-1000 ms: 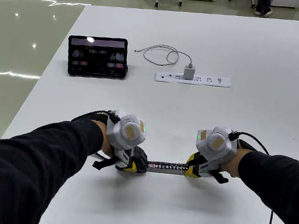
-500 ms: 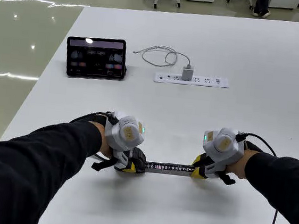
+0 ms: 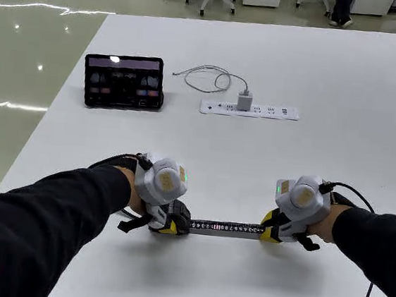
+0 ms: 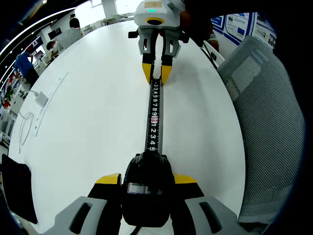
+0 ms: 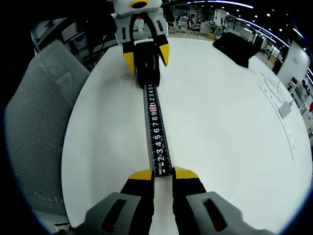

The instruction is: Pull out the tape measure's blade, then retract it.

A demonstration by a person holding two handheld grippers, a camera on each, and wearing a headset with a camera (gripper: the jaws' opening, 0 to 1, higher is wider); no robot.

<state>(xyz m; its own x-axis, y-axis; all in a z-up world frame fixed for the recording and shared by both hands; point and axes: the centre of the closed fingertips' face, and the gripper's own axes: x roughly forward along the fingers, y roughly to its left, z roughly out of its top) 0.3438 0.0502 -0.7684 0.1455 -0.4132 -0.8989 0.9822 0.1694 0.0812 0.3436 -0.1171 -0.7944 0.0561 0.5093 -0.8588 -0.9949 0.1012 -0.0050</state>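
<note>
A black tape measure case sits on the white table, held between the jaws of my left gripper, which is shut on it. In the head view the case is at the lower middle, under my left gripper. The black blade with white numbers runs flat across the table to my right gripper. My right gripper is shut on the blade's end. The blade lies straight between the two grippers.
A tablet stands at the far left of the table. A white power strip with a charger and coiled cable lies behind the grippers. A grey mesh chair is at the table's near edge.
My right gripper has moved right, away from the case, and more blade has come out. The left gripper has kept the case almost in place.
</note>
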